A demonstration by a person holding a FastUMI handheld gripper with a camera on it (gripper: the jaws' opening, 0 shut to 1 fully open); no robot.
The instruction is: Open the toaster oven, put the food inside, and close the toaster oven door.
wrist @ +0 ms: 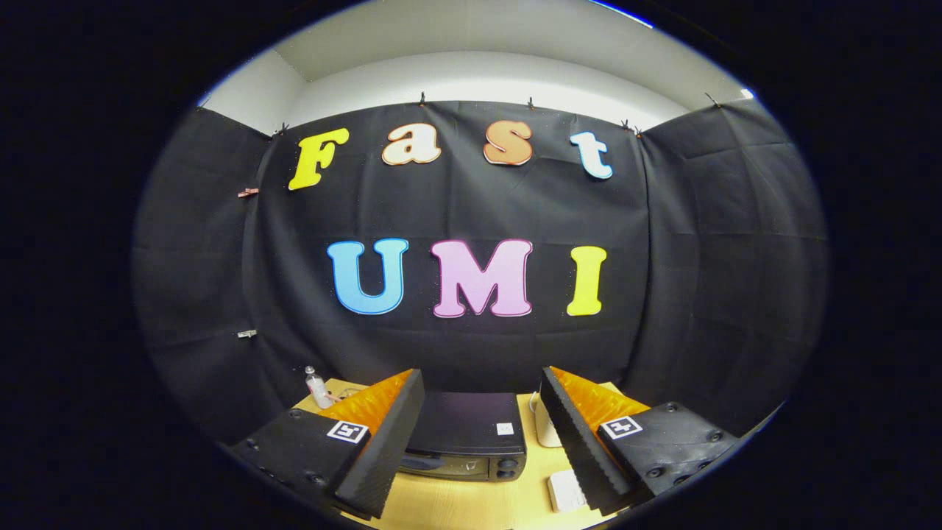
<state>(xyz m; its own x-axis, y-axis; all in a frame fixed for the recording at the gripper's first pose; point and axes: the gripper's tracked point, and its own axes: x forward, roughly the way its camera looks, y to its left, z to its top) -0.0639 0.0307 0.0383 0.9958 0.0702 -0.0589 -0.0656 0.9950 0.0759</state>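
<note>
A black toaster oven [466, 436] stands on a light wooden table [471, 504], beyond and between my two fingers. I look down on its flat top, and a strip of its front with two knobs at the right shows below; the door looks closed. My gripper [482, 434] is open, its fingers spread wide with nothing between them, held above and in front of the oven. A small white object [565, 490] lies on the table by the right finger, near the oven's right front corner.
A small clear bottle [317, 387] stands at the table's back left, behind the left finger. A white object [546, 430] sits to the right of the oven, partly hidden by the right finger. Black cloth walls close the booth behind and to both sides.
</note>
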